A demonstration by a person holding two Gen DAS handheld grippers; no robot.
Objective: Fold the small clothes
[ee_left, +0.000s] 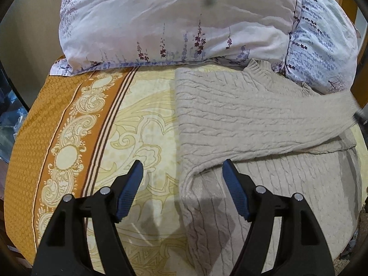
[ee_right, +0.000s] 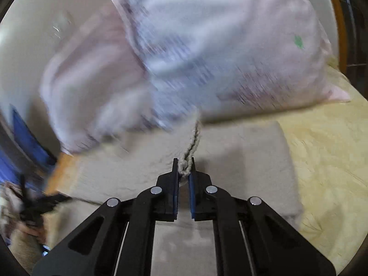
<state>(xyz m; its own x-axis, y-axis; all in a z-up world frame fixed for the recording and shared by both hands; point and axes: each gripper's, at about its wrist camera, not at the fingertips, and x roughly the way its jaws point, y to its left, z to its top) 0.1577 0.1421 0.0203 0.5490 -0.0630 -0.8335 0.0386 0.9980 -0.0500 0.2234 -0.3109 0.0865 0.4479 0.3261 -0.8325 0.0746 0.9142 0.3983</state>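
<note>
A beige cable-knit sweater (ee_left: pixel 253 115) lies flat on the bed, with one sleeve (ee_left: pixel 299 117) folded across its body toward the left. My left gripper (ee_left: pixel 182 163) hovers open over the sweater's left edge, where the sleeve cuff ends, and nothing is between its blue pads (ee_left: pixel 128 191). In the blurred right wrist view, my right gripper (ee_right: pixel 184 161) is shut on a bunched ridge of the sweater's knit (ee_right: pixel 185 170), pulled up off the rest of the sweater (ee_right: pixel 248 161).
Two floral pillows (ee_left: pixel 172 23) (ee_left: pixel 322 46) rest against the sweater's far edge. The bedsheet (ee_left: pixel 142 119) is cream with an orange patterned border (ee_left: pixel 46 119) at the left. A wooden bed frame (ee_right: pixel 340 34) shows at the right.
</note>
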